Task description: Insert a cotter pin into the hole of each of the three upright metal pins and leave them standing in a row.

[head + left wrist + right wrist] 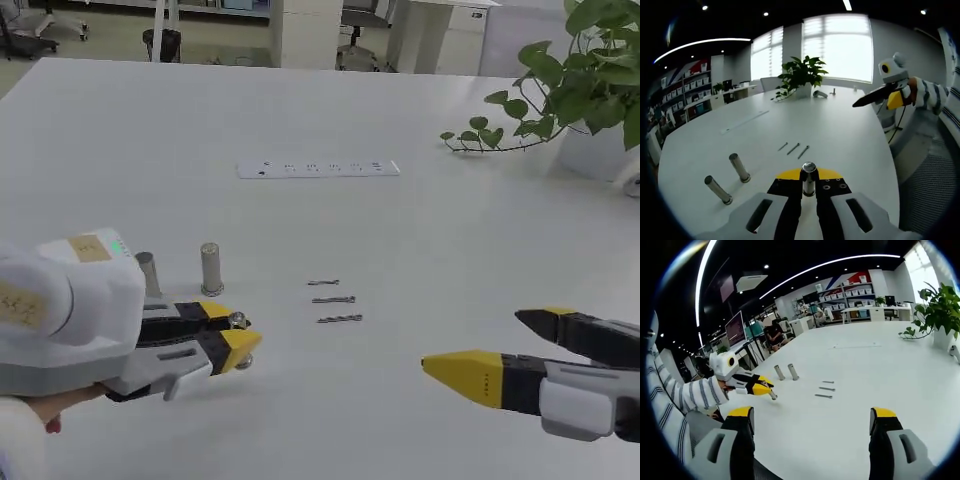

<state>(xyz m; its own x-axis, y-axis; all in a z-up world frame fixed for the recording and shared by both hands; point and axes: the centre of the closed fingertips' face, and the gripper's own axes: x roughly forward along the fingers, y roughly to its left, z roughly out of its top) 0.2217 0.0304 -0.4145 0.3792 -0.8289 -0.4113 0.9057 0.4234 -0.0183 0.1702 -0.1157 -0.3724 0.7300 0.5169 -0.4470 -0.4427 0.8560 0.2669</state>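
1. Clamping a short silver cylindrical metal pin (808, 175) in my left gripper (243, 328), over the white table (400, 230).
2. Two matching grey pins (211, 269) stand upright just beside it; three thin cotter pins (336, 299) lie near.
3. My right gripper (472, 341) gapes wide, holding nothing.

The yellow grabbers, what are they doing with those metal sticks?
A person holds one gripper in each hand. The left gripper is shut on one metal pin. Two more pins stand on the table, and three small cotter pins lie loose beside them. The right gripper hangs open, holding nothing.
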